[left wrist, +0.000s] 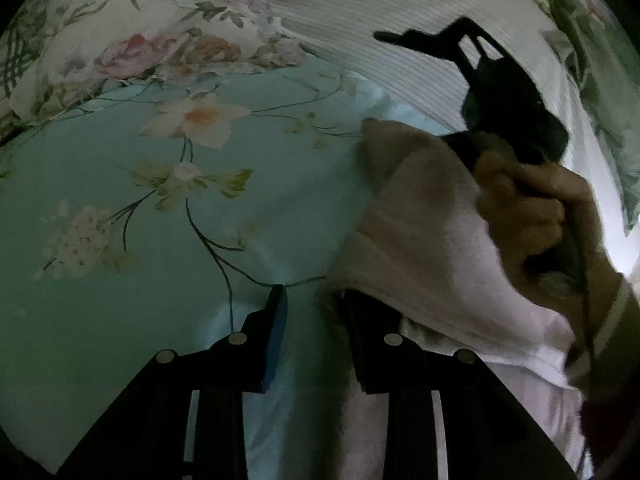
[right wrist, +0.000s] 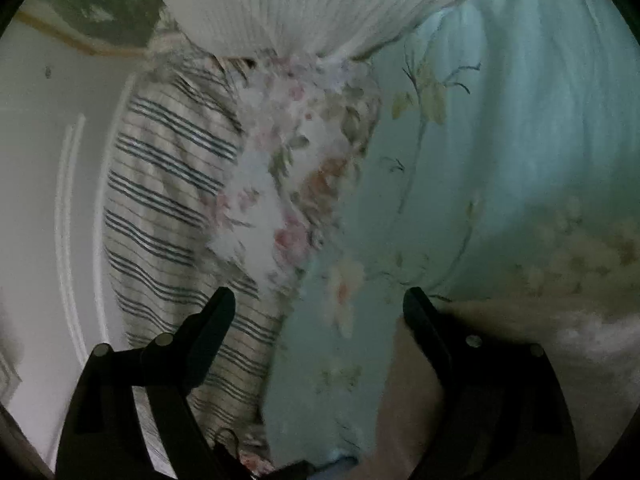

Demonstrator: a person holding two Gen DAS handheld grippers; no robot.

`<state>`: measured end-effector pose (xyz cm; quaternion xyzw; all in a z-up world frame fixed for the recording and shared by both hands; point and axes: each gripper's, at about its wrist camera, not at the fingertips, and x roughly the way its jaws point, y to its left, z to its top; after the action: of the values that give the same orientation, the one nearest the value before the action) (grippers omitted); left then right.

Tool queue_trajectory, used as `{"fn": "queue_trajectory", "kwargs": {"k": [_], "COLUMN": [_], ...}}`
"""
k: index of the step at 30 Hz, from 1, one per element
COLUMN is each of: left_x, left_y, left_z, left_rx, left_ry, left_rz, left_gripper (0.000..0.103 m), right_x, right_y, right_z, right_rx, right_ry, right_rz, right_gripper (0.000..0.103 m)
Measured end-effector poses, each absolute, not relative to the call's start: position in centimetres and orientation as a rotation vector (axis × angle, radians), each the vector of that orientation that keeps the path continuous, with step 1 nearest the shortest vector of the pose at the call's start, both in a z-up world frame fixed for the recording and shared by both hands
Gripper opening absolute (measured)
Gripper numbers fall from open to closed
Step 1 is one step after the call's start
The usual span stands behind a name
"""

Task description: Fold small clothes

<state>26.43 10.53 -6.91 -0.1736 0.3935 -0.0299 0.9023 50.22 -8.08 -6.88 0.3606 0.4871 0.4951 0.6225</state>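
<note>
Mint-green floral bedsheet (left wrist: pixel 120 168) covered the bed you worked on, with a white ribbed cloth (left wrist: pixel 360 12) and a rose-printed cover (left wrist: pixel 132 48) at its far end and a striped pillow (right wrist: pixel 168 200) by the pale wall. A pale pink-white garment (left wrist: pixel 420 240) lay bunched just right of your left gripper (left wrist: pixel 312 296), draping over its right finger while the jaws stood partly apart with nothing pinched. Your right gripper (right wrist: pixel 320 300) was spread wide and held nothing, the garment's edge by its right finger.

I'm working in a bedroom at home: a bed (left wrist: pixel 120 208) with a mint floral sheet, a rose-print pillow (left wrist: pixel 132 40), a striped pillow (right wrist: pixel 168 200) and a white panelled door (right wrist: pixel 52 200).
</note>
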Motion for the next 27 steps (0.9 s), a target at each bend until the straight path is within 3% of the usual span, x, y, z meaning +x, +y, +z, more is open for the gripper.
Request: {"fn": "queue_trajectory", "kwargs": {"k": [5, 8, 9, 13, 16, 17, 18, 23, 27], "left_x": [25.5, 25.8, 26.2, 28.0, 27.8, 27.6, 27.5, 25.8, 24.2], "left_y": [10.7, 11.0, 11.1, 10.7, 9.5, 9.3, 9.2, 9.8, 11.7], "left_z": [-6.5, -5.8, -5.8, -7.6, -7.6, -7.6, -7.7, -7.1, -6.8], "left_rx": [-0.342, -0.347, -0.335, -0.327, -0.254, -0.248, -0.263, -0.252, -0.279], "left_ry": [0.856, 0.833, 0.829, 0.925, 0.919, 0.919, 0.93, 0.918, 0.939], "left_rz": [-0.087, -0.084, -0.071, -0.079, -0.08, -0.1, -0.132, -0.139, -0.121], "left_gripper": [0.031, 0.042, 0.047, 0.047, 0.041, 0.019, 0.005, 0.003, 0.003], "right_x": [49.2, 48.2, 48.1, 47.9, 47.4, 47.3, 47.2, 49.1, 48.3], "right_y": [-8.9, -9.6, -9.9, -9.0, -6.6, -5.9, -5.7, -8.3, -12.7], "right_z": [-4.5, -3.8, -4.0, -6.1, -7.7, -7.8, -7.7, -7.6, -5.9], "right_rx": [0.56, 0.315, 0.298, 0.276, 0.322, 0.367, 0.406, 0.755, 0.732], "right_ry": [1.149, 1.187, 1.209, 1.4, 1.473, 1.463, 1.432, 1.223, 1.122], "right_rz": [1.012, 0.92, 0.921, 1.02, 1.162, 1.212, 1.237, 1.175, 0.972], "right_gripper": [0.087, 0.087, 0.087, 0.087, 0.087, 0.087, 0.087, 0.088, 0.088]}}
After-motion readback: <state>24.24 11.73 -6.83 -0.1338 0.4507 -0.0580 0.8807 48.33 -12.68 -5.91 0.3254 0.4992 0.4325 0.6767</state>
